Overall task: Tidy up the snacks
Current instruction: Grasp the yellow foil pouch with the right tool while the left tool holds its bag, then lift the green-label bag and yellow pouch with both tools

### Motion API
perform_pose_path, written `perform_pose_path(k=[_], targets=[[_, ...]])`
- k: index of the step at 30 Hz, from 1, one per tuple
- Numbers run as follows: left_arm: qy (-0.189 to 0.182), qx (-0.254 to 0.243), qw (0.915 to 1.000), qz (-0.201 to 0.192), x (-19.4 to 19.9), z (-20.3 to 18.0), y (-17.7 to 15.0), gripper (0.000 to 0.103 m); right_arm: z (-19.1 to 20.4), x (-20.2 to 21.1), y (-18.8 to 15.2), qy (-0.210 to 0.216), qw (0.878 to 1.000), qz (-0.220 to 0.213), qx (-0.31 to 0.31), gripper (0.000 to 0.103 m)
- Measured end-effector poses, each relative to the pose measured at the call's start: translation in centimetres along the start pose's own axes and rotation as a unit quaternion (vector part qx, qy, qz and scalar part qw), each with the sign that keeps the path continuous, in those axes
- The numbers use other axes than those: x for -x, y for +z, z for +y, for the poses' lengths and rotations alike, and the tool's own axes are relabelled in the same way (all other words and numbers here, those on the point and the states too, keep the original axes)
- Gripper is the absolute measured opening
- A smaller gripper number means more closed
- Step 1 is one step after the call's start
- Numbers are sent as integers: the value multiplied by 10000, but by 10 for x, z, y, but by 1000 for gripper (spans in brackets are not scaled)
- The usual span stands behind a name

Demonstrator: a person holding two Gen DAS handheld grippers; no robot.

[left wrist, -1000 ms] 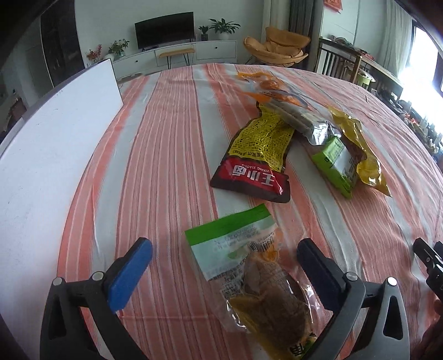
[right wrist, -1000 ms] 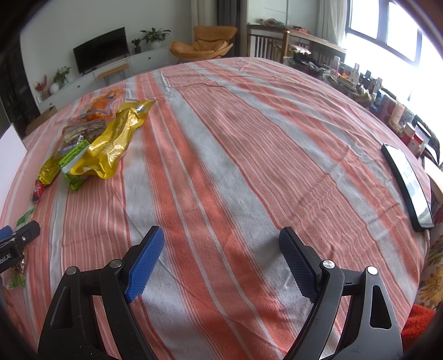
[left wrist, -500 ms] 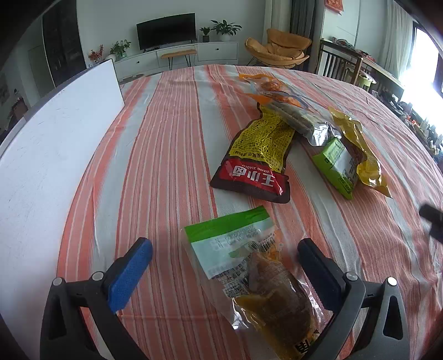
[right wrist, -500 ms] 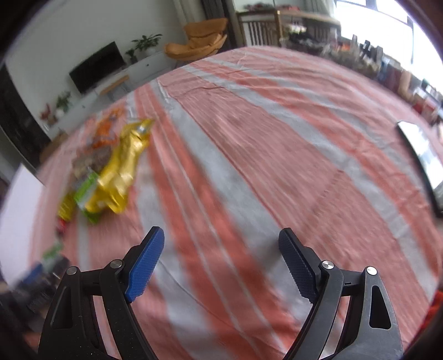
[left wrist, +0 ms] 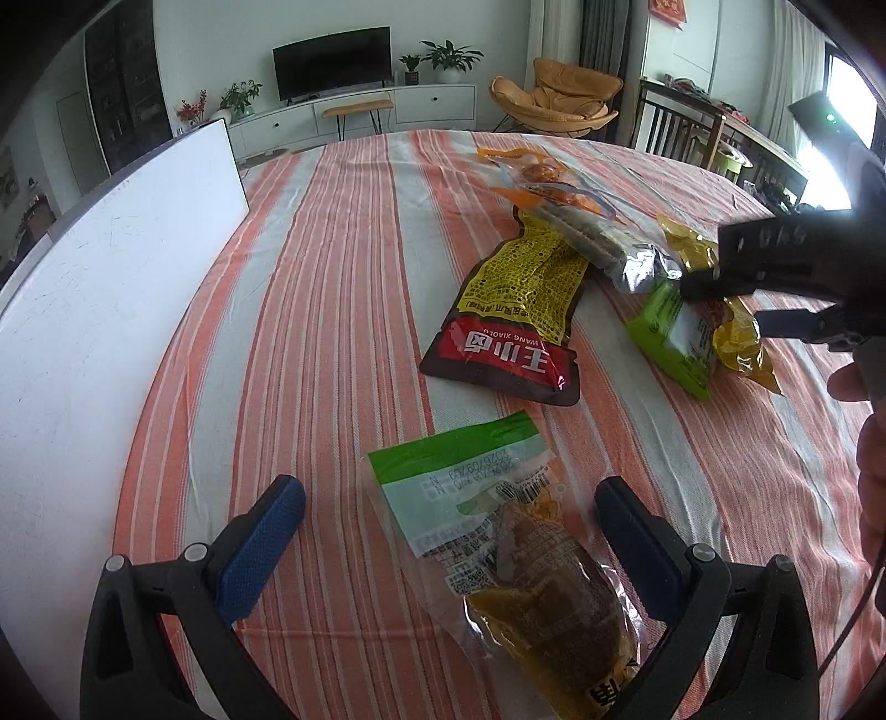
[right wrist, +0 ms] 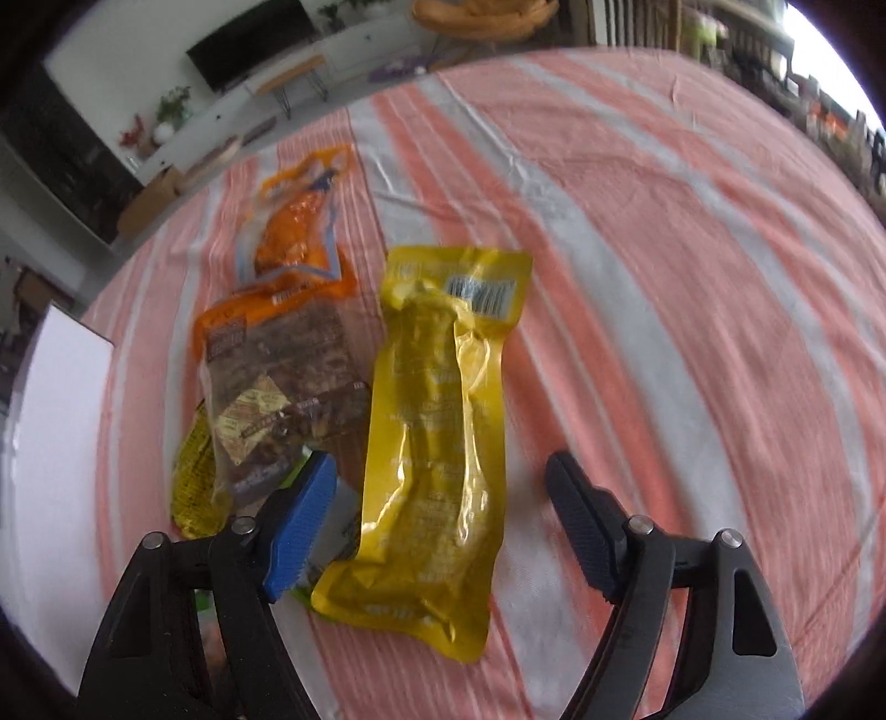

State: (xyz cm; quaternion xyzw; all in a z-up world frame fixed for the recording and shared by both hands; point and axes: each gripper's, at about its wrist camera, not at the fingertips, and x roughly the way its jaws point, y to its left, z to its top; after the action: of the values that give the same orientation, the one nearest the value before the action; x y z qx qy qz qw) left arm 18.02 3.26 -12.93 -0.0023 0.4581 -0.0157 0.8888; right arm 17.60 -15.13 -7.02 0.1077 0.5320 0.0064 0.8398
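My left claw (left wrist: 448,515) hangs low over the surface, its two blue-padded fingers (left wrist: 260,545) spread wide and gripping nothing. My right claw (right wrist: 443,509) is tipped downward, fingers likewise parted and closed on nothing. From the left wrist view its black body (left wrist: 786,277) reaches in from the right, my hand (left wrist: 869,443) behind it.

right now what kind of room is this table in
Most likely a home living room with a dining corner: a flat TV on a low white cabinet, an orange lounge chair, potted plants, and snack packets on a striped tablecloth.
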Motion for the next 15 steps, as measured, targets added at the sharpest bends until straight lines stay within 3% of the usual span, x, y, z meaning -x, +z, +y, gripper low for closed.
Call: perform_pose_path(k=[4, 10, 15], targets=[[3, 2, 10000, -2, 0, 0, 0, 103, 9, -2, -5, -364, 9984, -36, 436, 49], [-3, -3, 10000, -3, 0, 0, 1, 103, -6, 7, -16, -395, 9977, -75, 538, 48], [-60, -30, 10000, 5, 1, -1, 1, 103, -32, 31, -51, -275, 9988, -270, 293, 48]])
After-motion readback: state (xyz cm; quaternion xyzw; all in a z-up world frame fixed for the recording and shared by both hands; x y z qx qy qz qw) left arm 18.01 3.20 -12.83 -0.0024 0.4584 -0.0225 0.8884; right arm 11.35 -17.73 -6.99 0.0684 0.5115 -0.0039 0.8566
